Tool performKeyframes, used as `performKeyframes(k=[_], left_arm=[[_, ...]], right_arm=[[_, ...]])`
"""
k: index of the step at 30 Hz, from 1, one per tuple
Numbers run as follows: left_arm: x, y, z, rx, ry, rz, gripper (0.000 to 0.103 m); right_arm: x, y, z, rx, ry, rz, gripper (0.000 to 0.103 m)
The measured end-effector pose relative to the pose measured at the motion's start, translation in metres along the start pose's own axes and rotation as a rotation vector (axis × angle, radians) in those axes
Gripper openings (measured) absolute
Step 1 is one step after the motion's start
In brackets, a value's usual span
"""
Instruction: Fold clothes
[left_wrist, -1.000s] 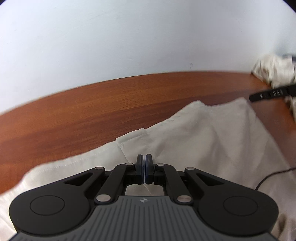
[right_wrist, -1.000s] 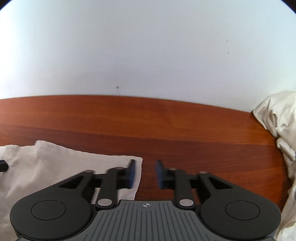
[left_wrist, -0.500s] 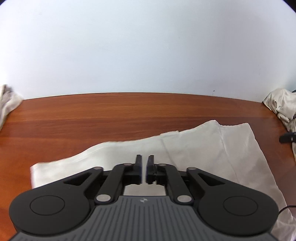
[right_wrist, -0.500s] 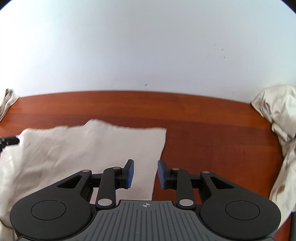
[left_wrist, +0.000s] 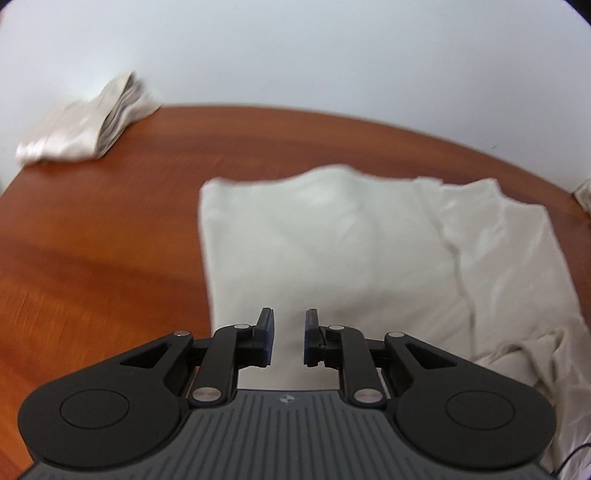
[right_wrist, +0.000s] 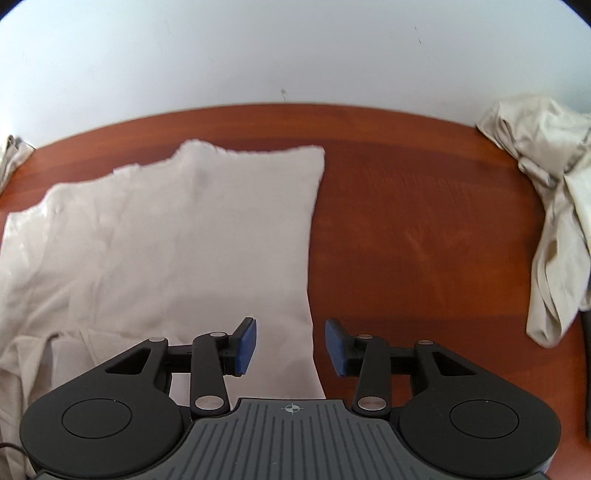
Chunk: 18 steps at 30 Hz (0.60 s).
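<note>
Left gripper (left_wrist: 287, 336) opening above cream shirt (left_wrist: 332, 251), nothing between pads, right gripper (right_wrist: 290, 347) opening, empty, over shirt's right edge, wooden table (right_wrist: 424, 229)

My left tongs (left_wrist: 287, 338) were clamped on the shirt (left_wrist: 332, 251) a second ago; now they've let go and are still opening above it. Right tongs (right_wrist: 290, 347) are opening wider too, and both pulled back, so more shirt shows.

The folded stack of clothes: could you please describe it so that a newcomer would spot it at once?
Start at the brown wooden table and follow its far edge to the left corner by the white wall. The folded stack lies there: neat layers, unlike the flat cream garment mid-table and the crumpled heap at the right.
</note>
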<state>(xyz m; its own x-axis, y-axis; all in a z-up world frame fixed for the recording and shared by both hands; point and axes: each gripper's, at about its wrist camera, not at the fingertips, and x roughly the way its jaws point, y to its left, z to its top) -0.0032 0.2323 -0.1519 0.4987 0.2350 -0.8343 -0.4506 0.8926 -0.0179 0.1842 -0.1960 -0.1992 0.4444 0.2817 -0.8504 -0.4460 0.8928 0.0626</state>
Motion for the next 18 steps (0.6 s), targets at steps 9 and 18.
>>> performKeyframes(k=[9,18], left_arm=[[0.023,0.034,-0.02,-0.083,0.049,0.052,0.021],[0.042,0.05,-0.007,-0.108,0.052,0.086,0.026]], right_arm=[[0.011,0.003,-0.017,0.051,0.03,-0.018,0.044],[0.02,0.004,-0.015,0.086,0.034,-0.025,0.044]])
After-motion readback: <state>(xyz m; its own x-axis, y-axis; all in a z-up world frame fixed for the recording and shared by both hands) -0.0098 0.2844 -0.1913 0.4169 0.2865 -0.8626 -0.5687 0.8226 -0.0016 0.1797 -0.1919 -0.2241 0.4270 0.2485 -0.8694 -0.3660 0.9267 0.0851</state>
